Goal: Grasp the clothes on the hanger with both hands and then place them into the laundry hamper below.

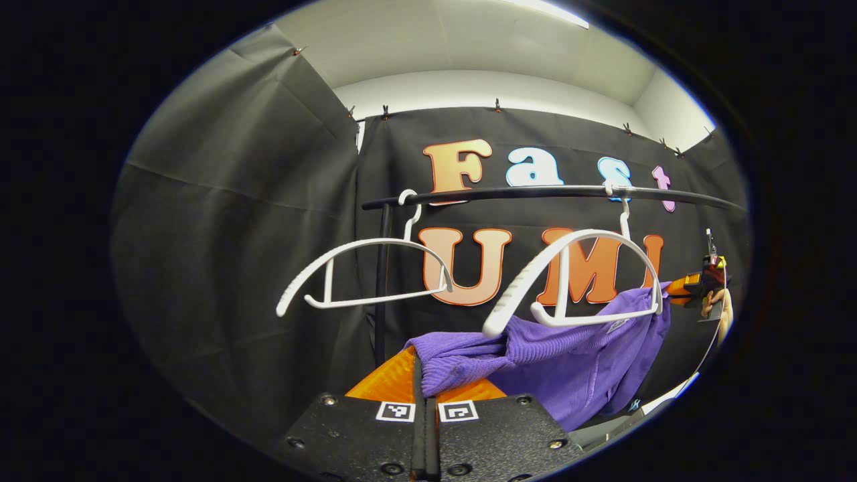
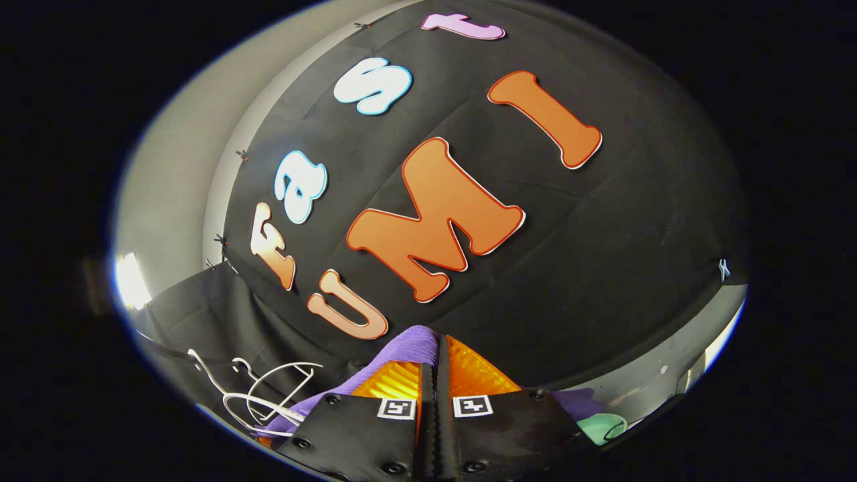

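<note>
Purple knit sweater (image 1: 569, 361) stretches between two claws below the black rail (image 1: 556, 194), off its white hanger (image 1: 576, 281) and trailing beneath it. The left claw (image 1: 426, 402) pinches one end of it; the right claw (image 2: 436, 381) clamps purple fabric too. A second white hanger (image 1: 361, 274) hangs bare.

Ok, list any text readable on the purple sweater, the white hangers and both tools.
The purple knitted sweater: one small tag, too small to read.
The white plastic hangers: none.
The left tool and right tool: square markers, patterns only, no words.
</note>
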A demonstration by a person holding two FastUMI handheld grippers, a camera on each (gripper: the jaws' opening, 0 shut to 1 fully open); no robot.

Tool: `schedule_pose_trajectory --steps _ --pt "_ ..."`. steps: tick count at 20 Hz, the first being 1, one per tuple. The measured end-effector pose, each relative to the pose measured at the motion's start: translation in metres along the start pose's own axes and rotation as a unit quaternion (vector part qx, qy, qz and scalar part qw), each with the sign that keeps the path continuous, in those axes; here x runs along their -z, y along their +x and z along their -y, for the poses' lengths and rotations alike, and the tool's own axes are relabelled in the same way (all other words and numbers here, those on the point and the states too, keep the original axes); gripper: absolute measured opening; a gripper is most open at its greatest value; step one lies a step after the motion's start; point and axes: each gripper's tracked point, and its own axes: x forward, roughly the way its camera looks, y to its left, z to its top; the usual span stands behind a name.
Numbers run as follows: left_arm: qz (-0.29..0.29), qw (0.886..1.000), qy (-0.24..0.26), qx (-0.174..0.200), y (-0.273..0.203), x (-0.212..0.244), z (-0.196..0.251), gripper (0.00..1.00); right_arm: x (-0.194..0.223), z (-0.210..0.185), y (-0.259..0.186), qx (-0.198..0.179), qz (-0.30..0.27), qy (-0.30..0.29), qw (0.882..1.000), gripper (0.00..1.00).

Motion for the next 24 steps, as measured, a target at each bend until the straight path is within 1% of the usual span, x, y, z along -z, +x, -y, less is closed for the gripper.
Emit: schedule_pose_trajectory --steps 5,7,10,12,14,19,24 --pt "0.003 1.0 0.003 0.017 -0.03 0.006 0.007 0.0 0.039 0.009 -0.031 0.002 -0.021 -0.018 1.0 0.07" --pt "0.002 0.999 -0.003 0.042 -0.041 0.01 0.022 0.0 0.063 0.008 -0.045 -0.001 -0.034 -0.036 0.999 0.07" --pt "0.006 0.998 -0.005 0.066 -0.051 0.013 0.044 0.0 0.092 0.008 -0.062 -0.001 -0.044 -0.057 0.997 0.07" --pt "0.005 0.997 0.0 0.083 -0.056 0.017 0.06 0.0 0.108 0.002 -0.077 -0.014 -0.05 -0.07 0.996 0.07" --pt "0.002 0.995 -0.001 0.1 -0.059 0.022 0.075 0.0 0.124 0.007 -0.088 -0.012 -0.054 -0.101 0.993 0.07" --pt "-0.026 0.99 -0.018 0.139 -0.068 0.055 0.117 0.0 0.16 0.01 -0.114 -0.02 -0.059 -0.129 0.99 0.07" --pt "-0.054 0.981 -0.03 0.185 -0.07 0.09 0.174 0.0 0.204 0.034 -0.128 -0.01 -0.07 -0.155 0.985 0.07"
